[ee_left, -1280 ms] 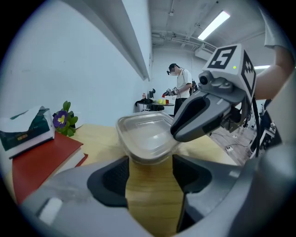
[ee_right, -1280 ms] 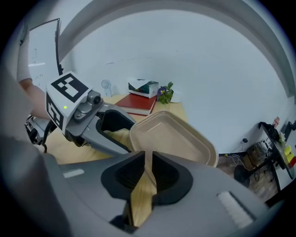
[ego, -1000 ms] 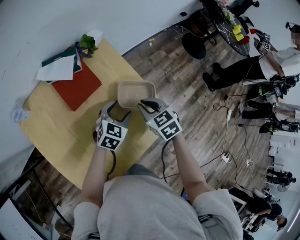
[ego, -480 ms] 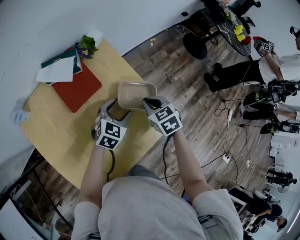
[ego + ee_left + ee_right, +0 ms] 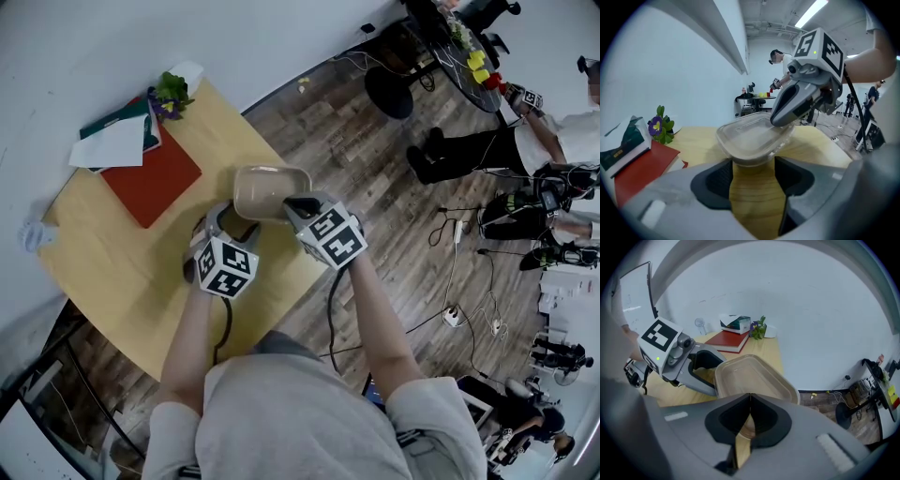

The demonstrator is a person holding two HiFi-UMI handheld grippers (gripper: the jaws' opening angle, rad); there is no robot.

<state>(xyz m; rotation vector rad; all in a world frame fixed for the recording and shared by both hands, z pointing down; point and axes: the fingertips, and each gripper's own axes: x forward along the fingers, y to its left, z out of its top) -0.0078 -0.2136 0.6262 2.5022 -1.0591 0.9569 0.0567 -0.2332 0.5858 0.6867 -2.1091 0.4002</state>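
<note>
Above the floor-side edge of the pale wooden table (image 5: 112,253), a translucent, round-cornered rectangular plastic container (image 5: 272,190) is held open side up, off the tabletop. The right gripper (image 5: 750,401) has its jaws pressed together on one rim of the container, out past the table's edge. The left gripper (image 5: 753,168), over the tabletop, has its jaws wide apart, with the opposite rim just at their tips and bare wood showing between them. At the table's wall side lie a flat red hardcover book (image 5: 150,178) and a purple flower sprig (image 5: 169,92).
</note>
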